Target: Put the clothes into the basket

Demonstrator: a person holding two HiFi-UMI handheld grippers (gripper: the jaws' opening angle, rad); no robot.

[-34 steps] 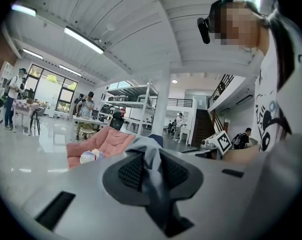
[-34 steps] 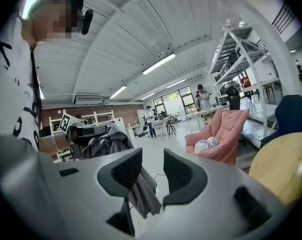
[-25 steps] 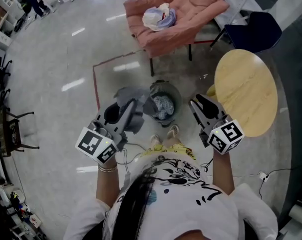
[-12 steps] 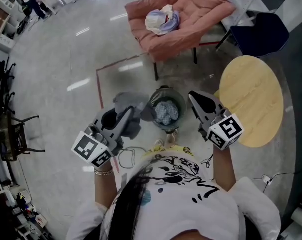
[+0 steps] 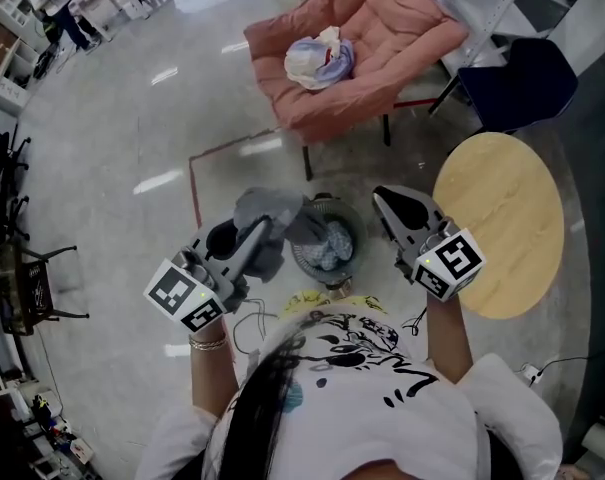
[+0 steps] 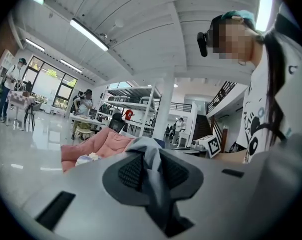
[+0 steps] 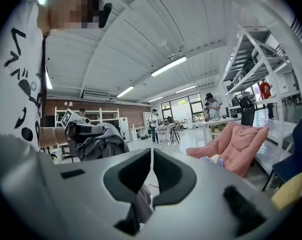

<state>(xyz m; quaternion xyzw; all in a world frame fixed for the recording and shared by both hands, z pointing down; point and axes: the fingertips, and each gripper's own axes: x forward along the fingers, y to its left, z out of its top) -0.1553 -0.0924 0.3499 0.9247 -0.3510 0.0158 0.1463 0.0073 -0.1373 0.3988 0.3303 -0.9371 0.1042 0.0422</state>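
Observation:
My left gripper (image 5: 260,228) is shut on a grey garment (image 5: 267,211), which hangs beside and partly over the left rim of the dark round basket (image 5: 357,236) on the floor. In the left gripper view the grey garment (image 6: 158,194) is pinched between the pads of that gripper (image 6: 151,159). A pale patterned cloth (image 5: 327,250) lies inside the basket. My right gripper (image 5: 384,201) hovers just right of the basket, shut, with no cloth between its pads (image 7: 151,159). More clothes, a white and lilac bundle (image 5: 318,58), lie on the pink armchair (image 5: 382,28) beyond the basket.
A round wooden table (image 5: 497,223) stands close on the right, with a dark blue chair (image 5: 517,73) behind it. A red tape line (image 5: 194,183) marks the floor at the left. Black chairs (image 5: 22,278) stand at the far left edge. A cable (image 5: 247,318) lies by my feet.
Both grippers have shifted across the floor together with the person, and the basket now shows closer to the body. The left gripper's hold on the grey garment is the same.

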